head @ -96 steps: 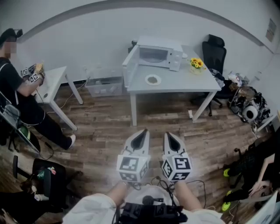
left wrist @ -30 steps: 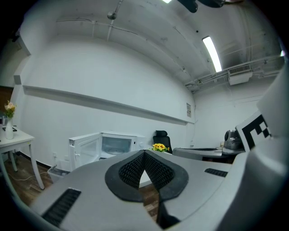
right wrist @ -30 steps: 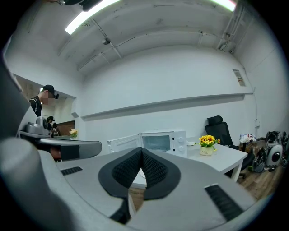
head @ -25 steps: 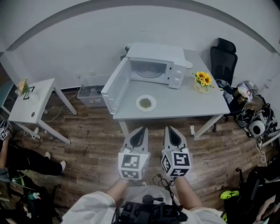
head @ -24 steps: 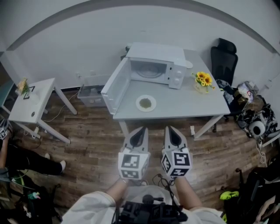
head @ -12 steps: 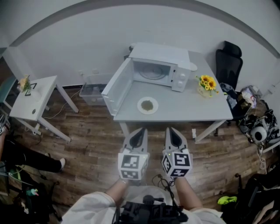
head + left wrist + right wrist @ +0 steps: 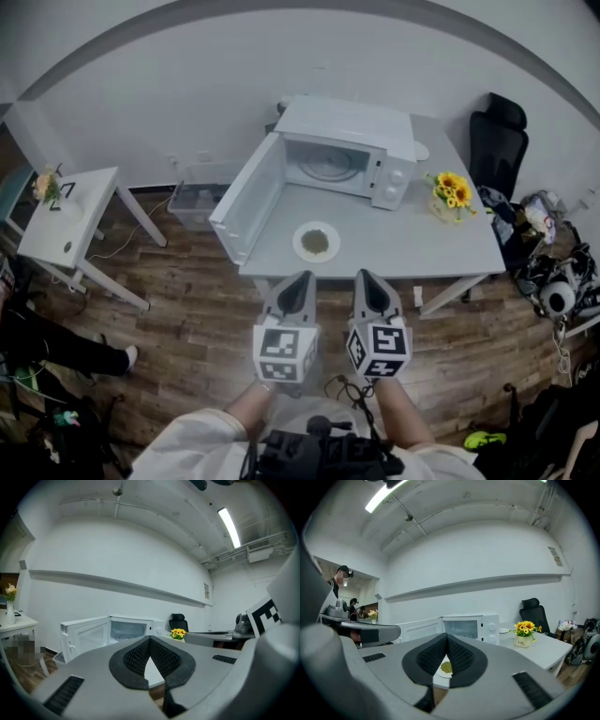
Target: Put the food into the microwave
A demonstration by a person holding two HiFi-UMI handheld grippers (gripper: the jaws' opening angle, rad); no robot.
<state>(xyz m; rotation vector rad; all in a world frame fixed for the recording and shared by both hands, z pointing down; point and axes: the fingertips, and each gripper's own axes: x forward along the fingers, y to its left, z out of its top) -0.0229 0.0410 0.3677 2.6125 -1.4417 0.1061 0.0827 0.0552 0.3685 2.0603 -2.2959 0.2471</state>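
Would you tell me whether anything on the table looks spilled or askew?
Nothing stands out: the plate of food sits flat on the table, the microwave stands open, and the flower pot is upright.

1. I take this for an office workroom: a black office chair [image 7: 497, 141] stands at the far corner of the white table [image 7: 403, 239], which bears a microwave [image 7: 347, 155]
2. Cables and gear [image 7: 553, 281] lie heaped right of that table
3. A strip light [image 7: 228, 527] and ceiling pipes [image 7: 115, 508] run above it
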